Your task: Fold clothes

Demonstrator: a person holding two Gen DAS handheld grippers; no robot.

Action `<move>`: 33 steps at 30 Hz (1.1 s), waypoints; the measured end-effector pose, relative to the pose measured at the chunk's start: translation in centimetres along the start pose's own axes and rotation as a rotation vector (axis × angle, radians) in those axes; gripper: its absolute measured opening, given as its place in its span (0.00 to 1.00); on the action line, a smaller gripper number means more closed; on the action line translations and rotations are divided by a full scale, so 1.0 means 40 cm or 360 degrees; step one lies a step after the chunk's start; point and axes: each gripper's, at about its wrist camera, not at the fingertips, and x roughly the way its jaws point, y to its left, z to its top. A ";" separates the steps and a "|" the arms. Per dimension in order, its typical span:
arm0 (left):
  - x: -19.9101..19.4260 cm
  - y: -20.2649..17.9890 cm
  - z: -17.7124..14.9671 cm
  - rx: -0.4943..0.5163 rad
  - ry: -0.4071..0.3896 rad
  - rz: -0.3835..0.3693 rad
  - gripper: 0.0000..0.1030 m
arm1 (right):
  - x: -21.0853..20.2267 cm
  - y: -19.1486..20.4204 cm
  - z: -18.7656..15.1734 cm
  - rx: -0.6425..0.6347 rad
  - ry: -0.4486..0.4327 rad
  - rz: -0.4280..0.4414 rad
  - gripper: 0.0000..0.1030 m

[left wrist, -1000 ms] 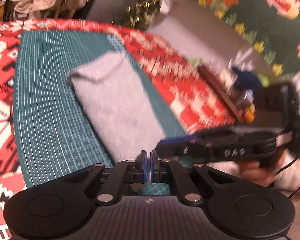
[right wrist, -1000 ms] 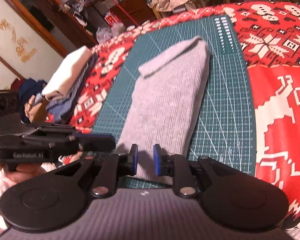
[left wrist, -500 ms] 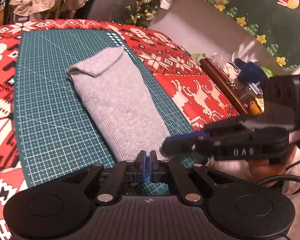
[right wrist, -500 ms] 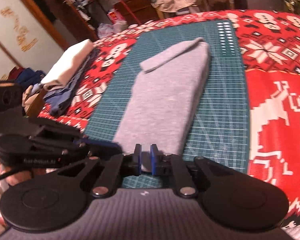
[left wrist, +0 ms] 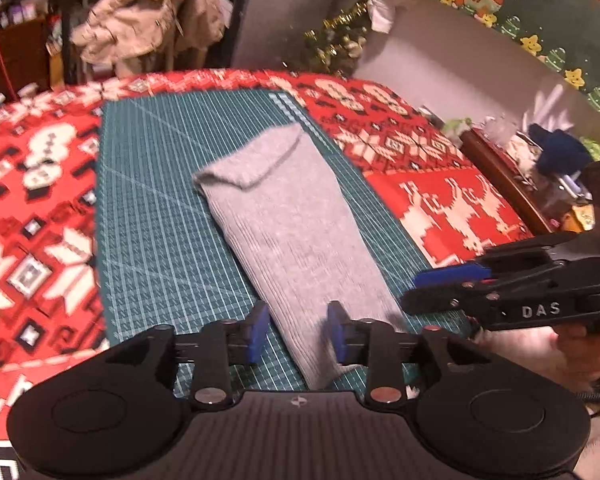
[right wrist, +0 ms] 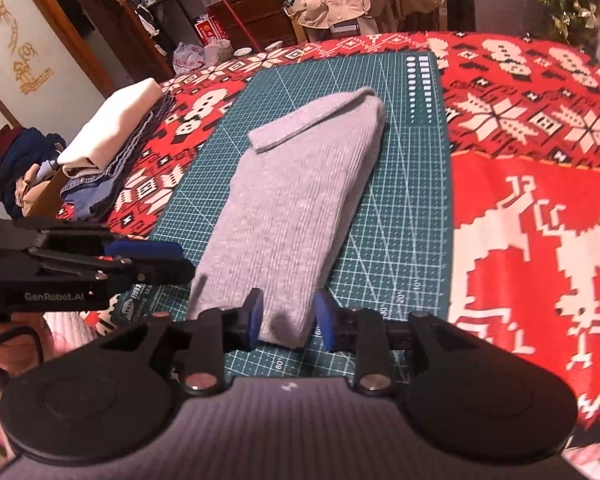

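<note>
1 grey garment (left wrist: 288, 224), folded to long strip, on green cutting mat (left wrist: 152, 200), near end at mat's near edge. L gripper (left wrist: 296, 334) & R gripper (right wrist: 286, 322): fingers apart, straddling that end, holding nothing. Risk: uneven pinch drags top layer, skews fold. 1 folded stack (right wrist: 112, 140) left of mat.

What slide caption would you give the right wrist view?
Open right tongs straddle the near end of a folded grey garment on a green cutting mat.
</note>
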 end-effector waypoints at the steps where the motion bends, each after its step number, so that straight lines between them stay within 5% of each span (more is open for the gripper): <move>1: -0.004 -0.001 0.004 0.0005 -0.0016 0.0026 0.46 | -0.007 -0.001 0.003 -0.0008 -0.0002 -0.0014 0.41; 5: -0.018 -0.003 0.018 0.0020 -0.0073 0.0129 0.63 | -0.029 -0.003 0.022 -0.0037 -0.0035 -0.0063 0.65; 11: -0.038 -0.005 0.040 0.0043 -0.0158 0.0284 0.81 | -0.051 0.006 0.048 -0.0112 -0.0109 -0.0139 0.87; 21: -0.037 -0.027 0.059 0.0174 -0.0113 0.0553 0.89 | -0.045 0.033 0.093 -0.0167 -0.0065 -0.0166 0.99; 24: -0.031 -0.034 0.063 0.0275 -0.0119 0.0449 0.89 | -0.035 0.040 0.103 -0.0175 -0.0031 -0.0177 0.99; 28: -0.041 -0.011 0.067 0.0098 -0.0269 0.0273 0.85 | -0.035 0.059 0.110 -0.0258 -0.0096 -0.0234 0.99; 33: -0.018 0.054 0.099 -0.0238 -0.0250 0.0060 0.71 | -0.041 0.072 0.115 -0.0358 -0.0232 -0.0324 0.99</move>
